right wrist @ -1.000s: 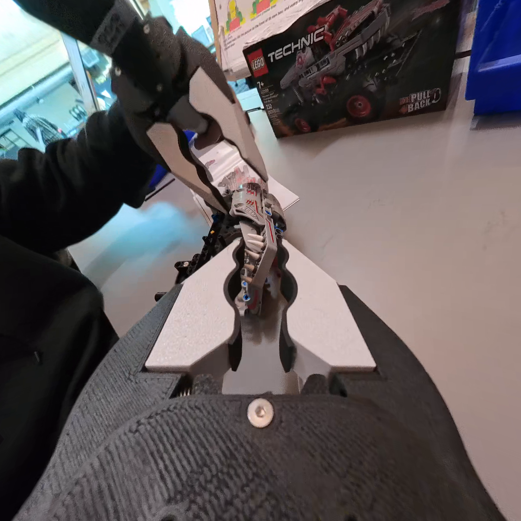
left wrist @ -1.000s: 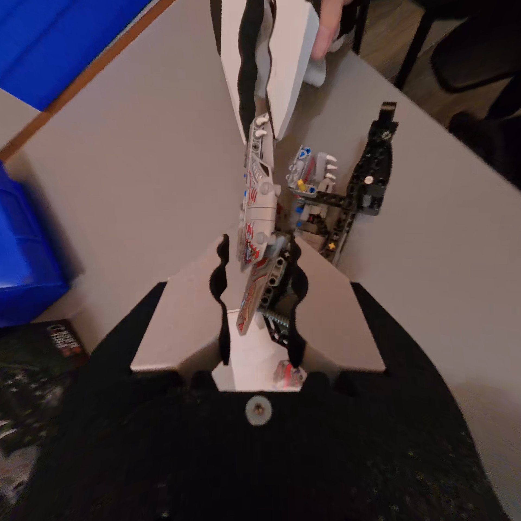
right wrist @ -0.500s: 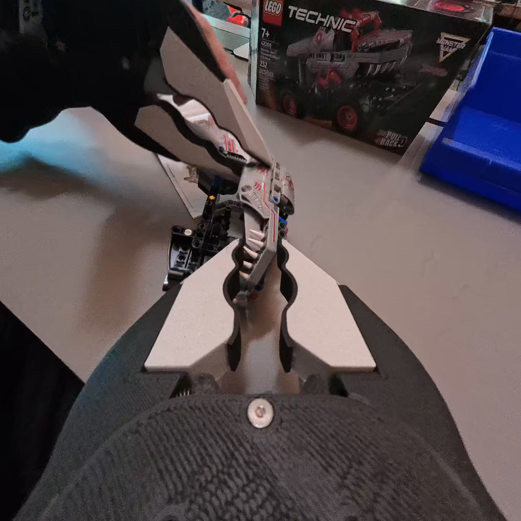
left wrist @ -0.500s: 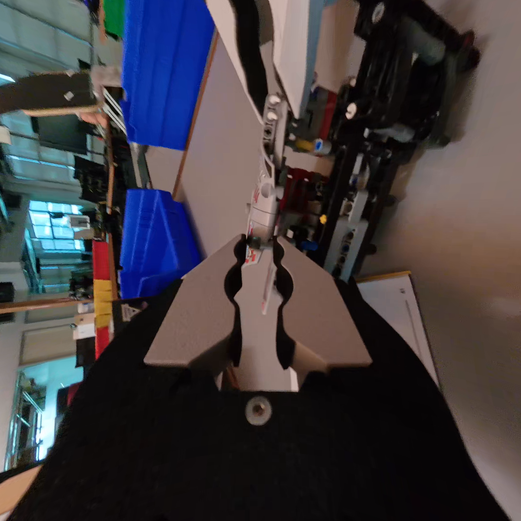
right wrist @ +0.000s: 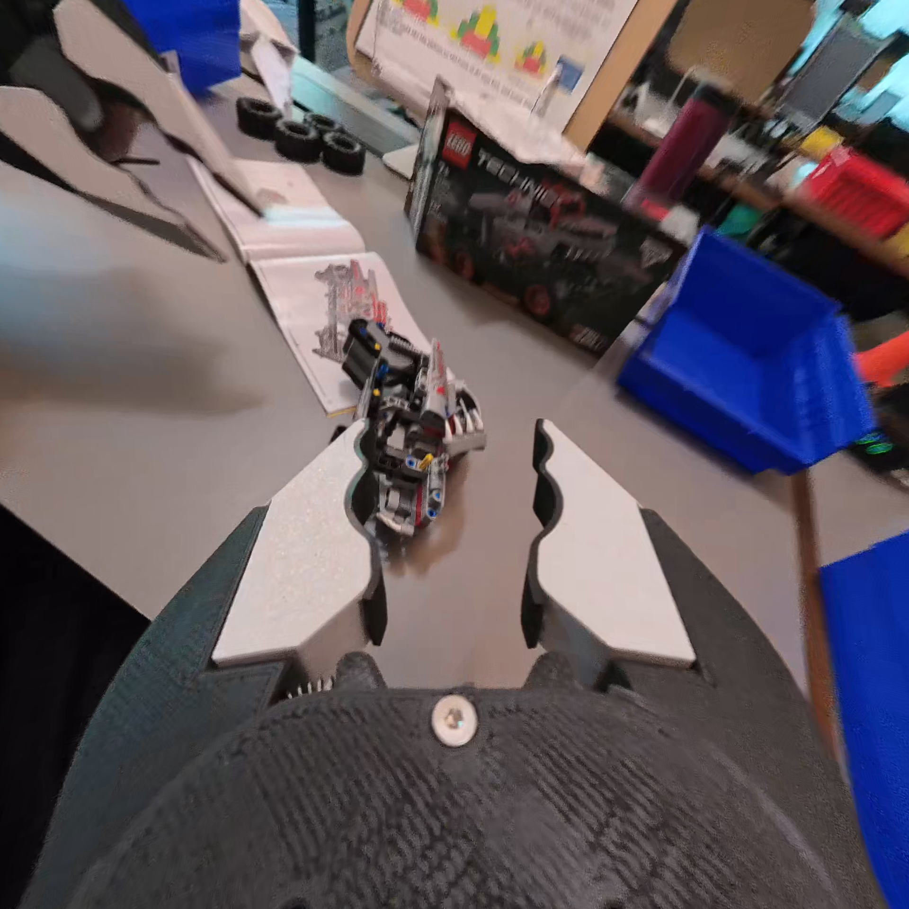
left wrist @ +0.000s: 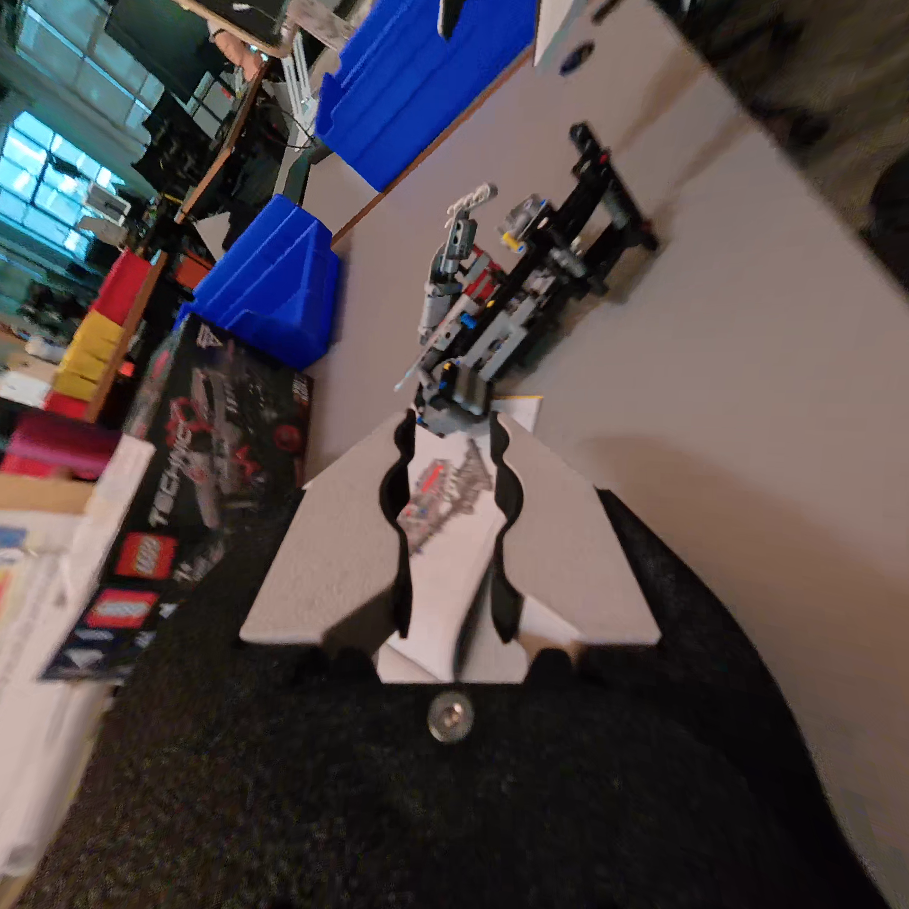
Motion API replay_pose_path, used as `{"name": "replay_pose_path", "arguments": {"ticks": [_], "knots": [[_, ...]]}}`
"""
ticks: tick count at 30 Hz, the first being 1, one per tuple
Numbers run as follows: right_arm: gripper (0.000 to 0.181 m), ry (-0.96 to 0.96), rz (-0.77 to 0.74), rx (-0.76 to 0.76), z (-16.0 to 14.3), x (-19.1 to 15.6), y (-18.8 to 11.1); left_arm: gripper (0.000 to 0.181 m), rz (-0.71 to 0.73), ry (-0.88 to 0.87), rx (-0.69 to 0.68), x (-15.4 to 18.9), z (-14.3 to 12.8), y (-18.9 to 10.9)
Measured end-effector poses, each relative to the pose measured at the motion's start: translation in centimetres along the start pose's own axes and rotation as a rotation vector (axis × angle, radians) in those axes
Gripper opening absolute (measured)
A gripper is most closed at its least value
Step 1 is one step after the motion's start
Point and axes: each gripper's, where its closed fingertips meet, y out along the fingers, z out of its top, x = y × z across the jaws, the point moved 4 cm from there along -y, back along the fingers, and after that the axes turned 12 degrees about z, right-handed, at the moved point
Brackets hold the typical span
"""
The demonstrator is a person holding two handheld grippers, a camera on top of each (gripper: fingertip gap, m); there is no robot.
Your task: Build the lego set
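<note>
The partly built lego model (right wrist: 413,433), grey, black and red with white teeth, lies on the table. My right gripper (right wrist: 450,428) is open wide and empty; the model's near end lies between its fingers, close to the left finger (right wrist: 315,531). My left gripper (left wrist: 450,423) is open and empty, held over the instruction booklet (left wrist: 442,497), with the model (left wrist: 492,295) just beyond its fingertips. The left gripper also shows at the upper left of the right wrist view (right wrist: 123,123), apart from the model.
The open instruction booklet (right wrist: 305,295) lies left of the model. The black set box (right wrist: 531,246) stands behind it. Blue bins (right wrist: 747,369) stand at the right, and more blue bins (left wrist: 275,295) show in the left wrist view. Several black tyres (right wrist: 305,133) lie at the back left. The left gripper's tips are roughly 20 cm from the right gripper's.
Both grippers held the model in the air between them. Both have let go and pulled back, the right one opening wide. The model now lies on the table.
</note>
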Motion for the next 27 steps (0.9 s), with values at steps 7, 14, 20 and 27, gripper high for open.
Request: {"name": "replay_pose_path", "arguments": {"ticks": [7, 14, 20, 27], "knots": [[0.086, -0.166, 0.109, 0.121, 9.9, -12.3, 9.2, 0.096, 0.124, -0.655, 0.195, 1.2, 1.0, -8.8], [0.125, -0.284, -0.108, 0.064, 15.3, -15.5, 23.5, 0.142, 0.595, -0.806, 0.194, -0.7, 0.8, -16.4], [0.107, -0.251, 0.068, 0.190, 21.1, -21.6, 27.5, 0.120, 0.871, -0.834, 0.187, -2.4, -0.7, -22.8], [0.104, -0.286, 0.134, 0.191, 21.5, -24.4, 29.4, 0.119, 0.919, -0.794, 0.107, -0.1, -0.7, -24.7]]}}
